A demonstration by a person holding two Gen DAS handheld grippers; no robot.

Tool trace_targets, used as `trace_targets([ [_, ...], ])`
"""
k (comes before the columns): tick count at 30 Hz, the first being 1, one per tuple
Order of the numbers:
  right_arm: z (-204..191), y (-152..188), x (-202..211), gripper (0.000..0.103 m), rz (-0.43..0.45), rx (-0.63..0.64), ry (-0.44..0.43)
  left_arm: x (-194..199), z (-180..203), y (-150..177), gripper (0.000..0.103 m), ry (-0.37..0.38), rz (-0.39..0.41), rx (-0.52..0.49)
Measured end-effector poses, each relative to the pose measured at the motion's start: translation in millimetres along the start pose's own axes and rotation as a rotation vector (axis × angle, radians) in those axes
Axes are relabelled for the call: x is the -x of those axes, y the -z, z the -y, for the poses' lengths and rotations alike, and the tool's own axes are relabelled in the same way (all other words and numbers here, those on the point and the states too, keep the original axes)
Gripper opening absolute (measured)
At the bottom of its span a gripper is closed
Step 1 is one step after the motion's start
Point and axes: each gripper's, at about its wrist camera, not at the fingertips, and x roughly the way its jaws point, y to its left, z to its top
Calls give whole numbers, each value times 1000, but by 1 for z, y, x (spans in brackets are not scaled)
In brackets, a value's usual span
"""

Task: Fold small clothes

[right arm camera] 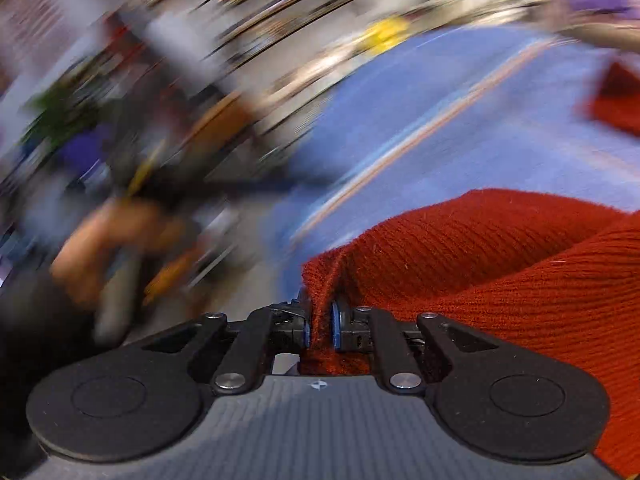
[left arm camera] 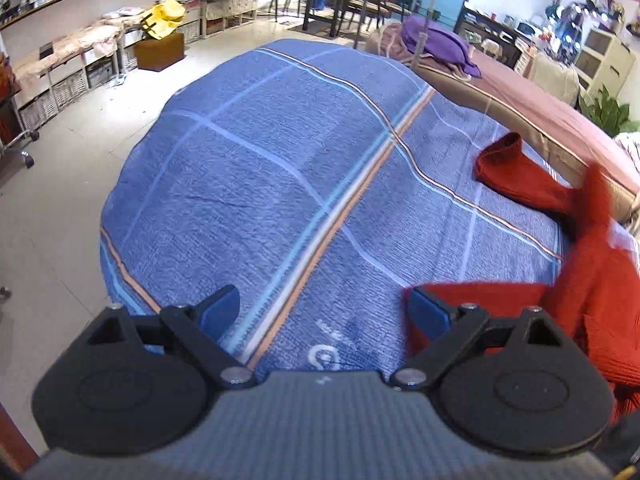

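Red knit sweater (left arm camera: 592,280) bunched along the right side of the blue plaid bedspread (left arm camera: 280,168), one sleeve (left arm camera: 508,168) trailing out toward the far edge of the bed. Right gripper (right arm camera: 320,326) pinching a fold of the sweater (right arm camera: 500,280), jaws pressed tight on the knit, cloth running back over the tool; probably lifted to drag or spread the garment flat, though heavy blur in the right wrist view leaves the surroundings hard to read. Left gripper (left arm camera: 324,308) low over bare bedspread, jaws spread wide, holding nothing, right finger (left arm camera: 430,312) just at the sweater's near edge. Likely poised there to take a second hold so the garment can be stretched between both tools. Folding not yet begun.
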Motion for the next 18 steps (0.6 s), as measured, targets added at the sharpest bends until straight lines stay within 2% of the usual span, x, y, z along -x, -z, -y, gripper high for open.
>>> trace_targets([
  [2, -9, 11, -17, 18, -102, 47, 1, -3, 15, 0, 93, 22, -18, -60],
  [3, -9, 17, -19, 19, -122, 51, -1, -6, 26, 0, 93, 31, -27, -99],
  [5, 6, 25, -14, 19, -128, -25, -10, -13, 46, 6, 93, 49, -43, -173],
  [7, 19, 32, -3, 25, -88, -123, -6, -21, 68, 7, 93, 89, -60, -228],
  [9, 30, 40, 21, 41, -16, -204, 13, -26, 90, 7, 93, 133, -63, -277],
  [10, 32, 45, 36, 43, 35, -224, 35, -28, 101, 5, 93, 148, -61, -304],
  [12, 36, 54, 68, 58, 138, -257, 122, -33, 121, 2, 93, 152, -47, -357],
  [14, 40, 61, 99, 67, 239, -296, 245, -34, 135, -1, 93, 141, -24, -411],
  [17, 45, 83, 143, 72, 383, -368, 486, -35, 143, -5, 95, 166, -11, -437],
  [18, 46, 92, 157, 77, 420, -395, 589, -38, 142, -6, 97, 174, -18, -430],
])
